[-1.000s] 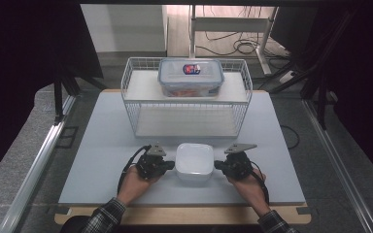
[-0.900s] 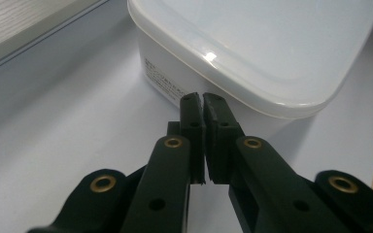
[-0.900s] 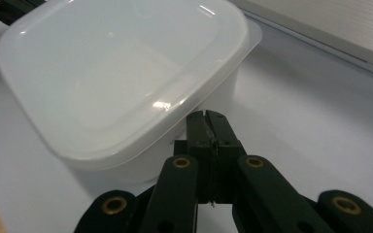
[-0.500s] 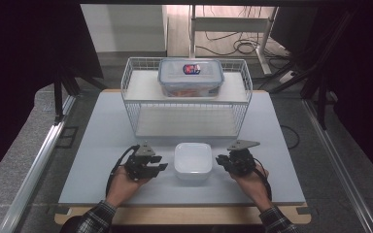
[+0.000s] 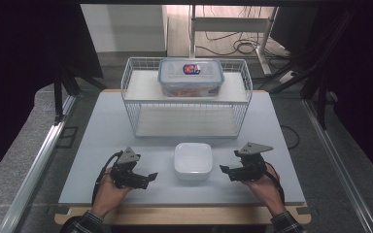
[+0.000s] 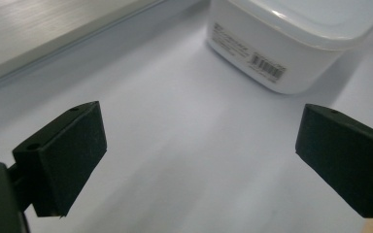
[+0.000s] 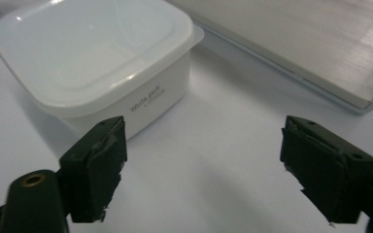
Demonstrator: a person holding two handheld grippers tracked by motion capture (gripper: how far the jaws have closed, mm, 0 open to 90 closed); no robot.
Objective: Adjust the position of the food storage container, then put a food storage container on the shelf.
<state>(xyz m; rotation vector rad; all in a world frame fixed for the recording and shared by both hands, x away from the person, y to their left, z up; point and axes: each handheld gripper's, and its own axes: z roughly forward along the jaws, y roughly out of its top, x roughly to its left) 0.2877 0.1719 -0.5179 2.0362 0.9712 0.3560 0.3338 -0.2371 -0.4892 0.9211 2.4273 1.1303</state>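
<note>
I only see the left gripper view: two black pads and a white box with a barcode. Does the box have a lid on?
Observer: Yes. The white box has a white lid with rounded corners sitting on it.
Operator: Is my other tool touching the box?
Observer: No. The right tool is open beside the box and apart from it. Its jaws have just been opening, and nothing is between them.
Operator: What's behind the box?
Observer: A white wire rack stands farther back on the table, with a clear lidded container on its upper shelf.
</note>
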